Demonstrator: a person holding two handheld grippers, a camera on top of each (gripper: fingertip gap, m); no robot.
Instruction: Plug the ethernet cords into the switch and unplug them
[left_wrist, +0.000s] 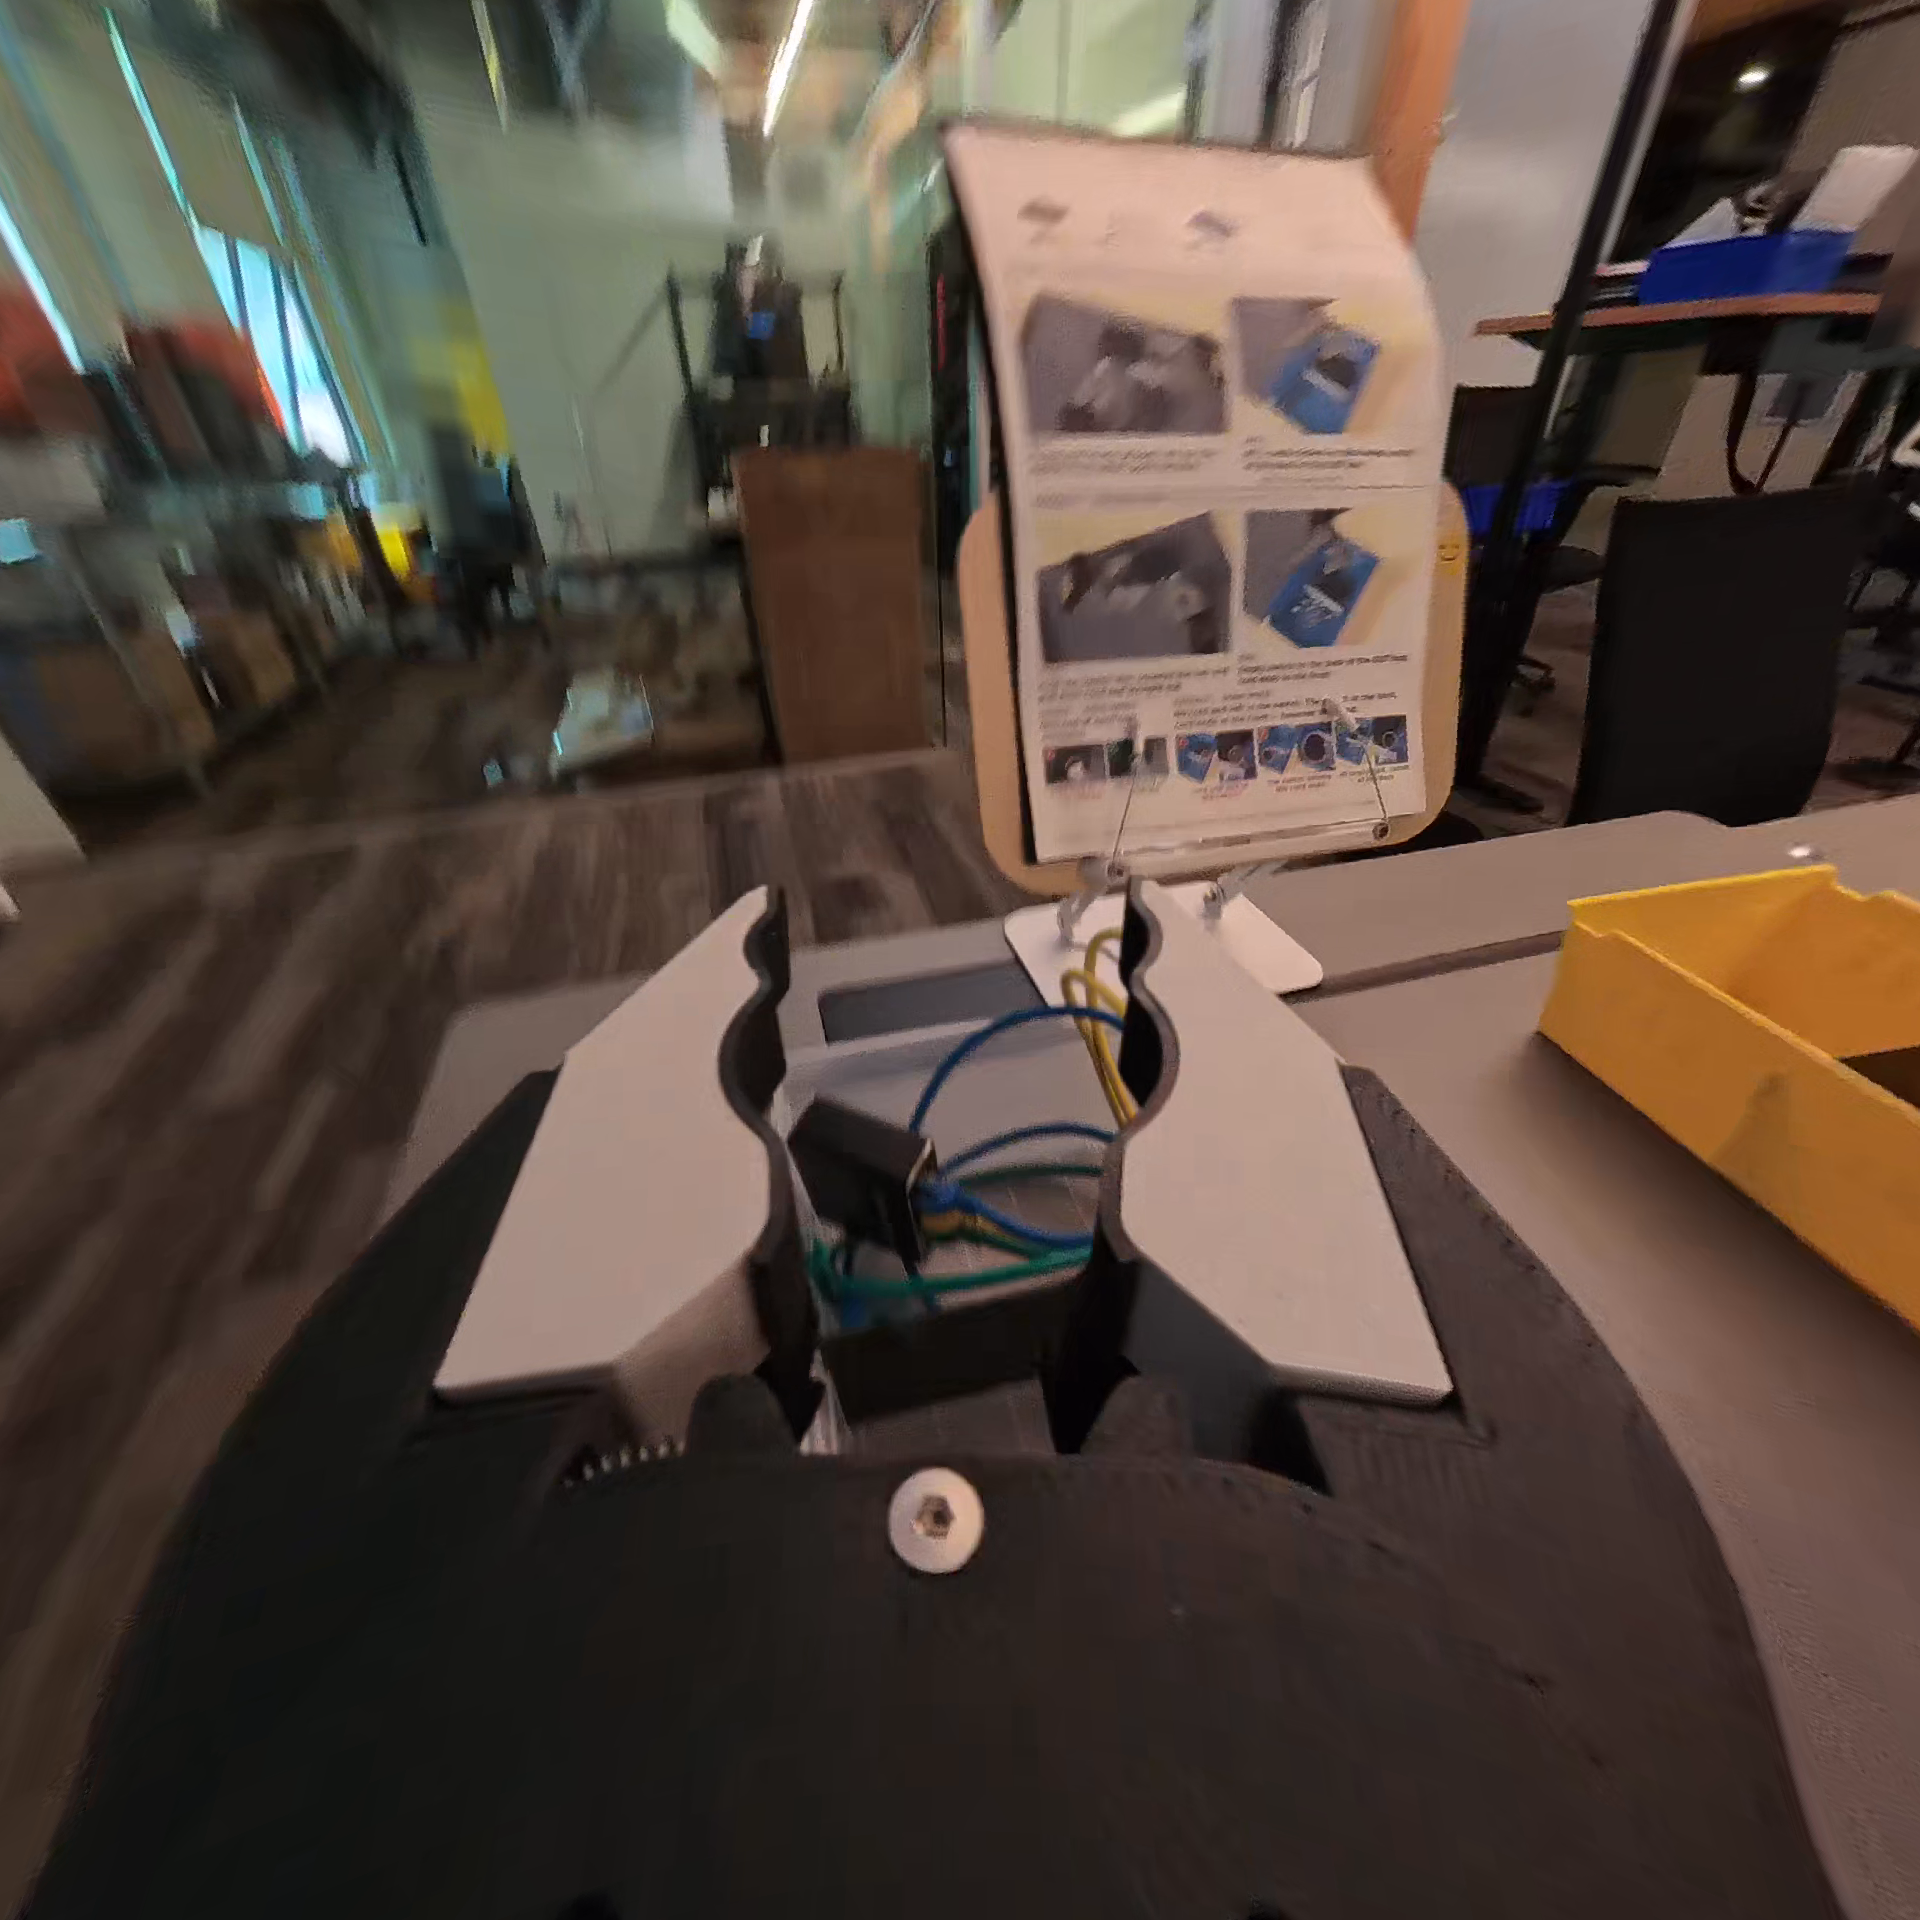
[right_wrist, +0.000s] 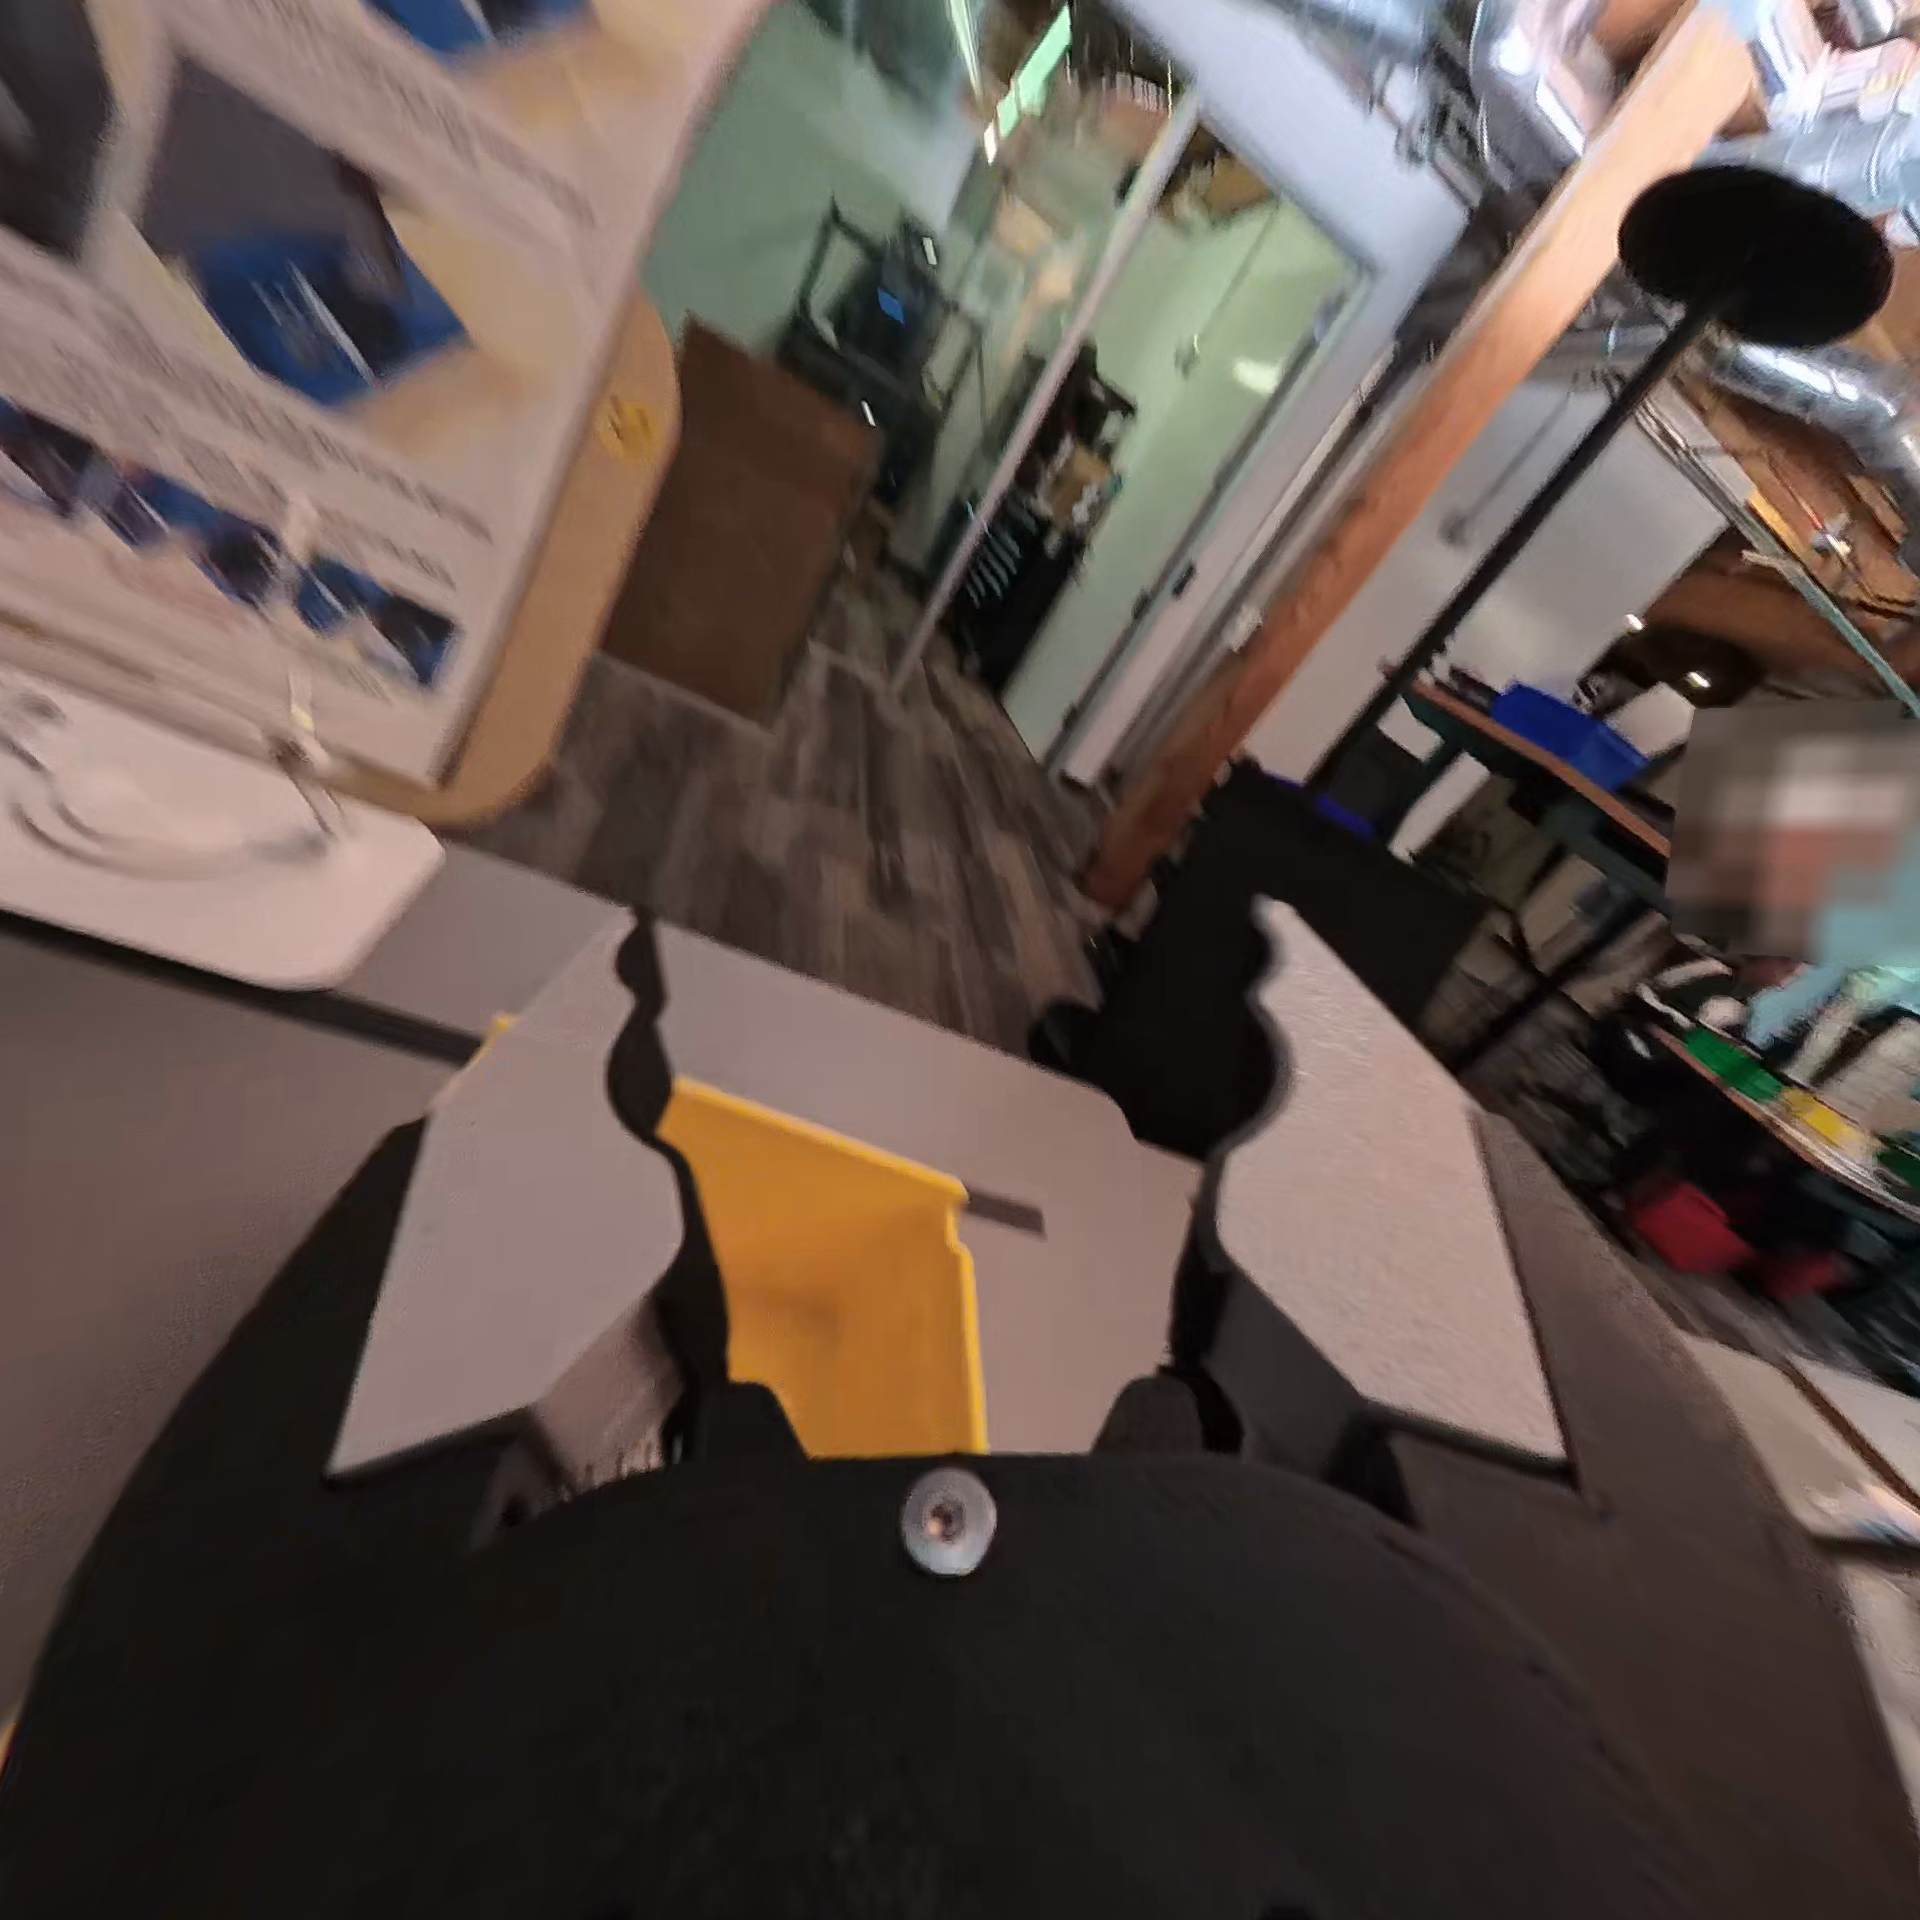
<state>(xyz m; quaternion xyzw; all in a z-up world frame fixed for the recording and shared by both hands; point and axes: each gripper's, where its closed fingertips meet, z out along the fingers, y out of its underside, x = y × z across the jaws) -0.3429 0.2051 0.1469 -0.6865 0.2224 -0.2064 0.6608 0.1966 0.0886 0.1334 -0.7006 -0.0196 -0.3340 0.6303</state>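
Switch (left_wrist: 868, 1184) sits between my left gripper (left_wrist: 951, 925), jaws apart — I'd come down squarely, clear of the cords (left_wrist: 997, 1226). My right gripper (right_wrist: 951, 935) gapes empty over the yellow bin (right_wrist: 852, 1278).

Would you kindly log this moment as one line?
left gripper: open over switch | cords: at switch | right gripper: open, above yellow bin

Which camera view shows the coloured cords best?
The left wrist view shows them best: blue, green and yellow cords lie between the open fingers of the left tool, beside a small black box. The right wrist view shows no cords, only the yellow bin.
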